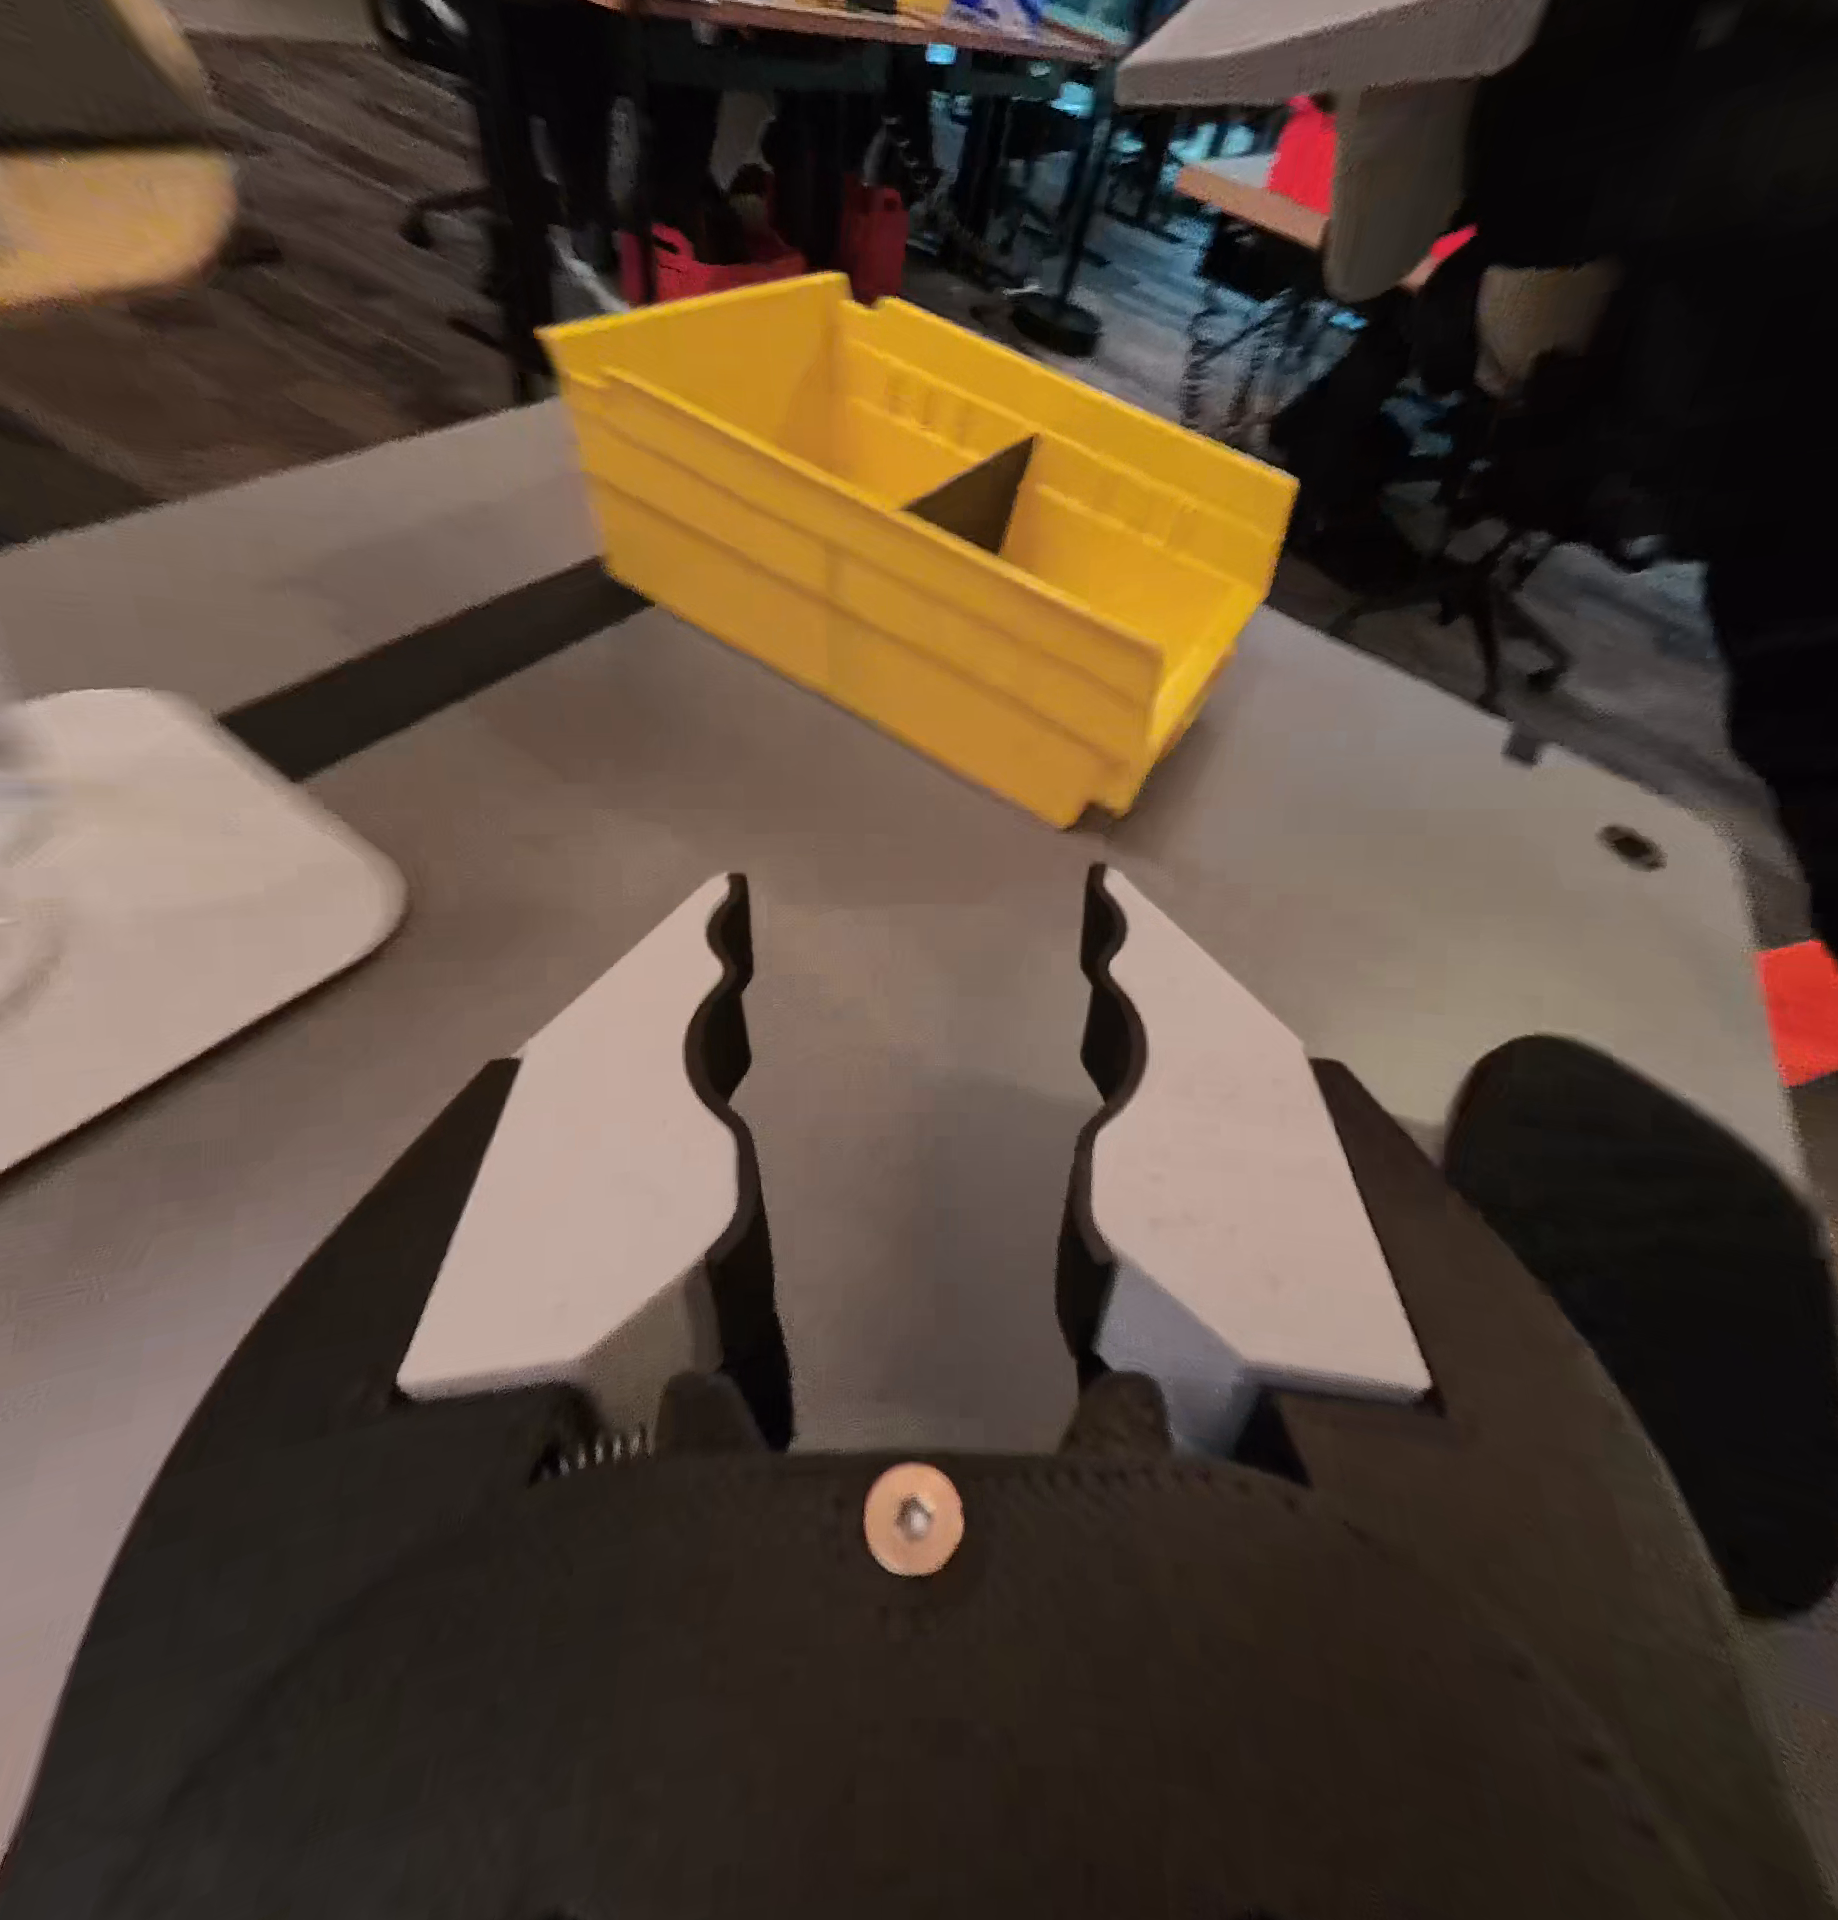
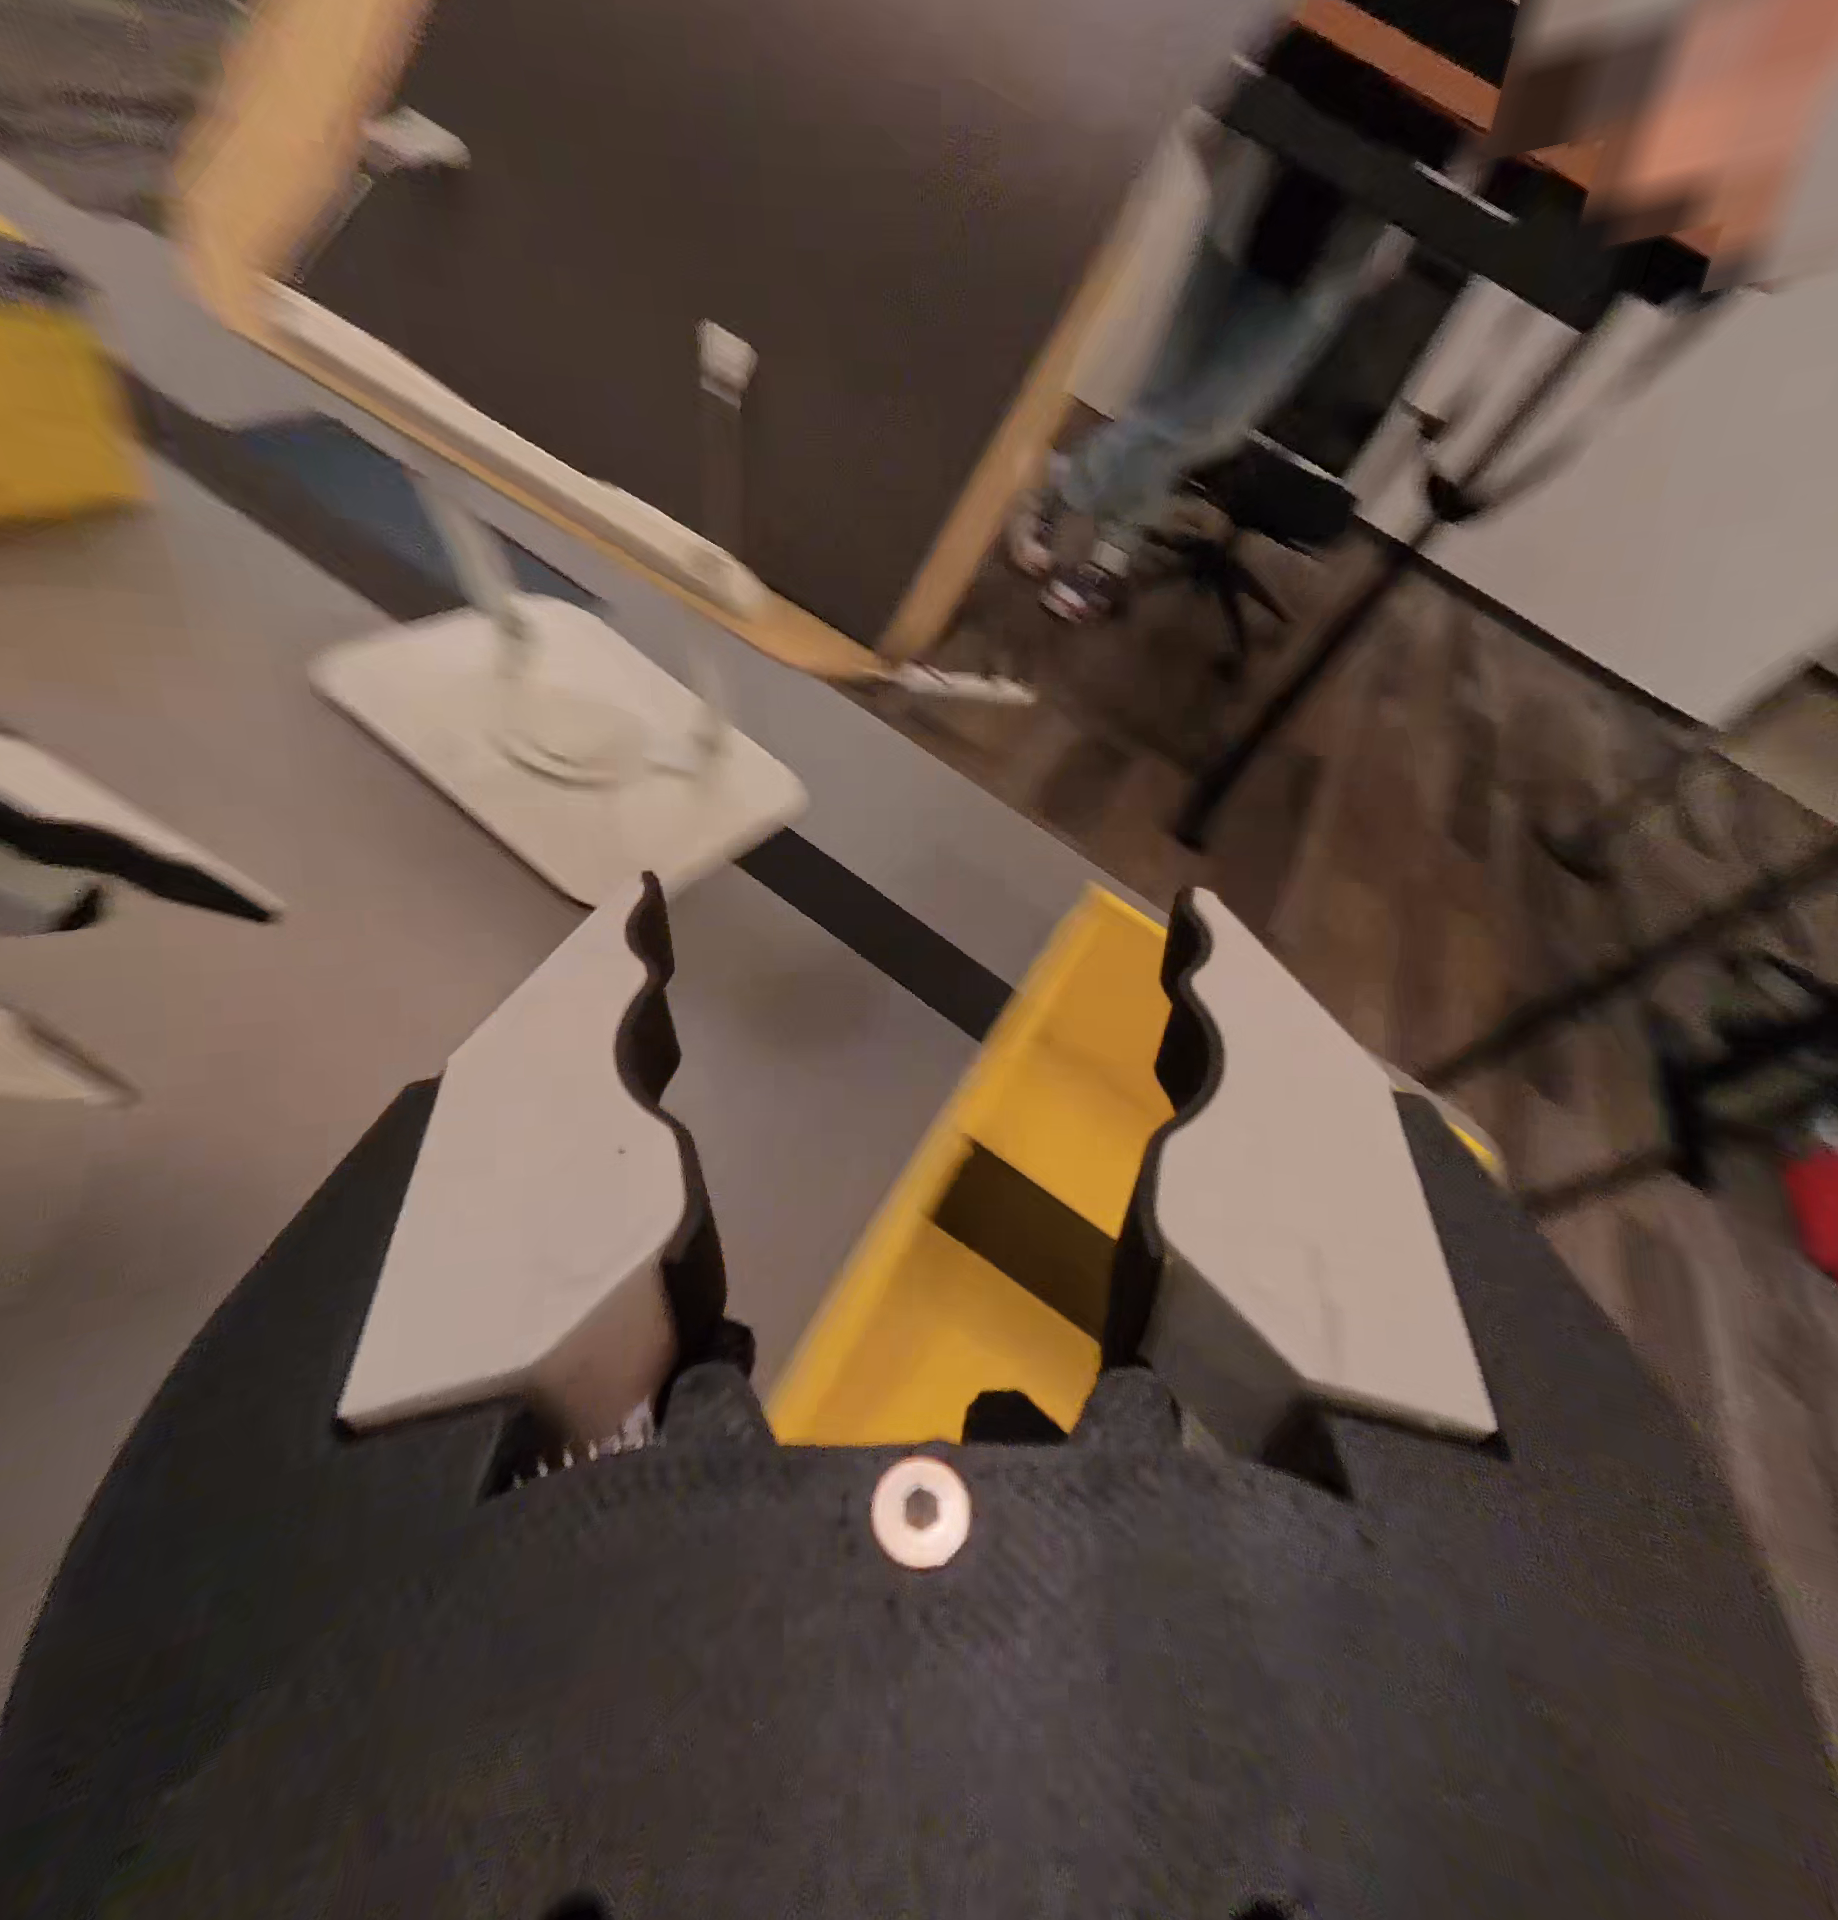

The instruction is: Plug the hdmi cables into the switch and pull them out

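Observation:
No HDMI cable and no switch show in either view. My left gripper (image 1: 917,883) is open and empty, low over the grey table (image 1: 894,1039). A yellow bin (image 1: 894,582) with a black divider (image 1: 982,499) stands ahead of it, a little to the right. My right gripper (image 2: 920,894) is open and empty, above the near end of the same yellow bin (image 2: 956,1320), which shows between its jaws. The left gripper's fingers (image 2: 115,862) show at the left edge of the right wrist view. Both views are blurred.
A white stand base (image 1: 167,914) sits on the table at the left; it also shows in the right wrist view (image 2: 562,738). A black seam (image 1: 427,675) crosses the table. A dark rounded object (image 1: 1642,1320) and an orange patch (image 1: 1819,1018) lie right. Chairs and desks stand beyond the edge. About 25 centimeters separates my left fingertips from the black seam (image 1: 427,675). It is also in sight in the right wrist view (image 2: 848,911).

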Demonstrator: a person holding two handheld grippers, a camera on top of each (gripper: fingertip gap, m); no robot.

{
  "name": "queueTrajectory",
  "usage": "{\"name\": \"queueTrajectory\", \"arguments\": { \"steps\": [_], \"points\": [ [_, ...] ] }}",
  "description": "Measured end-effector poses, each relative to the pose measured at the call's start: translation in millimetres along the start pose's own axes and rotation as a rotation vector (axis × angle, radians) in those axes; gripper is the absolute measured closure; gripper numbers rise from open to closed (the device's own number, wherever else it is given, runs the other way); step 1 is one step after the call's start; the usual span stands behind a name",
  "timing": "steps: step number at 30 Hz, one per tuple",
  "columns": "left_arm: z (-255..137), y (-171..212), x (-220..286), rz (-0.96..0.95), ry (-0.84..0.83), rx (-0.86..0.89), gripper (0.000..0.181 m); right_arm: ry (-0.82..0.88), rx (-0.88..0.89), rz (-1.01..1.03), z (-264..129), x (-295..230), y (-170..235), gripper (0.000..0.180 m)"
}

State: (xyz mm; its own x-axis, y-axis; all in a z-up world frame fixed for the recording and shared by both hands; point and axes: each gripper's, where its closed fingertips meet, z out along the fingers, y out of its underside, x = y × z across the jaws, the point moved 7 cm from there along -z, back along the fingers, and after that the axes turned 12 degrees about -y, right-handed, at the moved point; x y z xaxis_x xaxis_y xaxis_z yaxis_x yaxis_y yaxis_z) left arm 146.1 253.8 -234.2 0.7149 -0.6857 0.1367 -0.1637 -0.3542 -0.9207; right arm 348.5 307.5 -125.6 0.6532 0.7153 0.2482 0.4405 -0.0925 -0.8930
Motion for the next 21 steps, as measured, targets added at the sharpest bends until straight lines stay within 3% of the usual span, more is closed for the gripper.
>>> {"name": "queueTrajectory", "arguments": {
  "steps": [6, 8, 11, 16, 21],
  "points": [
    [-91.8, 14.3, -89.9, 0.112, -0.267, 0.002, 0.128, -0.423, 0.144, 0.023, 111.3, -108.2, -50.3, 0.096],
    [-112.3, 27.6, -114.5, 0.155, -0.340, -0.035, 0.133, -0.488, 0.122, -0.015, 147.2, -136.0, -49.3, 0.096],
    [-128.3, 54.6, -140.0, 0.144, -0.371, -0.078, 0.136, -0.642, 0.176, 0.110, 190.3, -163.7, -36.0, 0.103],
    [-128.4, 88.7, -147.5, 0.159, -0.355, -0.109, 0.139, -0.692, 0.236, 0.285, 225.5, -178.2, 6.9, 0.112],
    [-127.7, 77.1, -145.3, 0.290, -0.362, -0.089, 0.147, -0.661, 0.125, 0.059, 235.4, -198.2, 20.8, 0.114]
  ]
}}
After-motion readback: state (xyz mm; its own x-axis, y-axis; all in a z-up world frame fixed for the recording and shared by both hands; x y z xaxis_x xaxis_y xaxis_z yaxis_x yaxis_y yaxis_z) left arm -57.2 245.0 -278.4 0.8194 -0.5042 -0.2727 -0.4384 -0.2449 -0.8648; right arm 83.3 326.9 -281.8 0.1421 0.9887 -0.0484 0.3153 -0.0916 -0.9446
